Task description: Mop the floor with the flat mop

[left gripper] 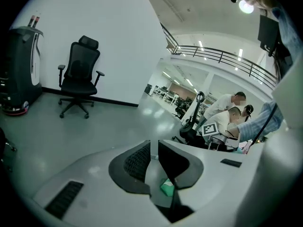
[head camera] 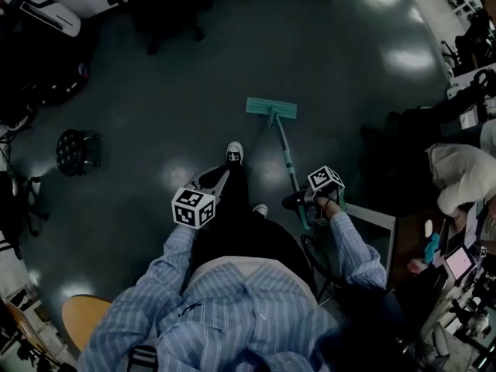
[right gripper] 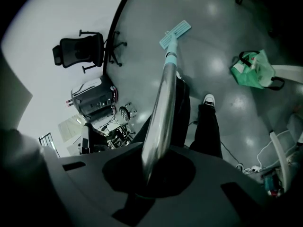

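The flat mop has a teal head point(head camera: 271, 108) lying flat on the dark grey floor ahead of my feet. Its metal handle point(head camera: 287, 157) slants back to my right gripper point(head camera: 297, 201), which is shut on it low down. In the right gripper view the shiny handle point(right gripper: 163, 103) runs from between the jaws of the right gripper point(right gripper: 157, 168) out to the teal head point(right gripper: 175, 33). My left gripper point(head camera: 223, 175) hovers left of the handle, apart from it. In its own view, the left gripper point(left gripper: 154, 156) has its pads almost together and holds nothing.
A black office chair point(left gripper: 80, 74) stands by the white wall. A round black stool point(head camera: 74, 149) is at the left, a wooden seat point(head camera: 85, 312) behind me. Desks with people point(head camera: 457, 184) line the right side. A green bag point(right gripper: 252, 70) lies on the floor.
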`<state>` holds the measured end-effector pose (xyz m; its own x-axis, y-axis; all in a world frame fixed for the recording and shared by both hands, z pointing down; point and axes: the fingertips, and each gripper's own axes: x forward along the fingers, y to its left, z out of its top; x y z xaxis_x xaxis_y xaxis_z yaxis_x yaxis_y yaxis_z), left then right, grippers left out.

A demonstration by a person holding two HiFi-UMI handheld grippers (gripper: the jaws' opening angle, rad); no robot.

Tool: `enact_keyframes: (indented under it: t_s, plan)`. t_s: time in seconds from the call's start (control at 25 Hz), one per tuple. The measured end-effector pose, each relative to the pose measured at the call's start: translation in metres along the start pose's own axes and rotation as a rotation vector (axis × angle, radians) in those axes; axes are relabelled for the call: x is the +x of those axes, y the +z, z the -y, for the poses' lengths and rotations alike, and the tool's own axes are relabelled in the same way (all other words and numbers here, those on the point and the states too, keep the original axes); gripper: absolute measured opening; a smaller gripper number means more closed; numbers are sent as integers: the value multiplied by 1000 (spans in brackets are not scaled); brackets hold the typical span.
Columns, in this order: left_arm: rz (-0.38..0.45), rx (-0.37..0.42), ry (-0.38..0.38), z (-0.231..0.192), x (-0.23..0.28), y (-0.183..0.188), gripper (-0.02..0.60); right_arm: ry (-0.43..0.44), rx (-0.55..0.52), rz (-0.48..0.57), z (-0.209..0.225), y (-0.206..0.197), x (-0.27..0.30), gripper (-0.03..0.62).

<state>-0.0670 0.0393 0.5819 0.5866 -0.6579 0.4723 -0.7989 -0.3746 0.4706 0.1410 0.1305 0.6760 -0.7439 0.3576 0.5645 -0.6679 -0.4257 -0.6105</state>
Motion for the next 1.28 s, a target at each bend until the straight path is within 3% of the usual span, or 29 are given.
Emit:
enact_keyframes:
  t_s: [0.24,0.52,0.64,0.84,1.04,1.28]
  plan:
    - [47,-1,0,39,-29,-35,52,-15,-17,-49,49,-90,12,35]
    - [80,128,-25,82,-65,-42,52,-37,5,-85,102,-167,11,35]
    - [81,160,-36,75,-90,-32,52,-25,30,-90,95,-194,21,35]
    - [67,147,-56,49,-117,-21,52,50,69,-57,64,-222,44,35]
    - [30,186,-131,42,-141,-17,52,77,92,-22,41,-232,76,35]
    - [-10,204,-178,39,-158,-41,52,161,121,52,23,-226,105,37]
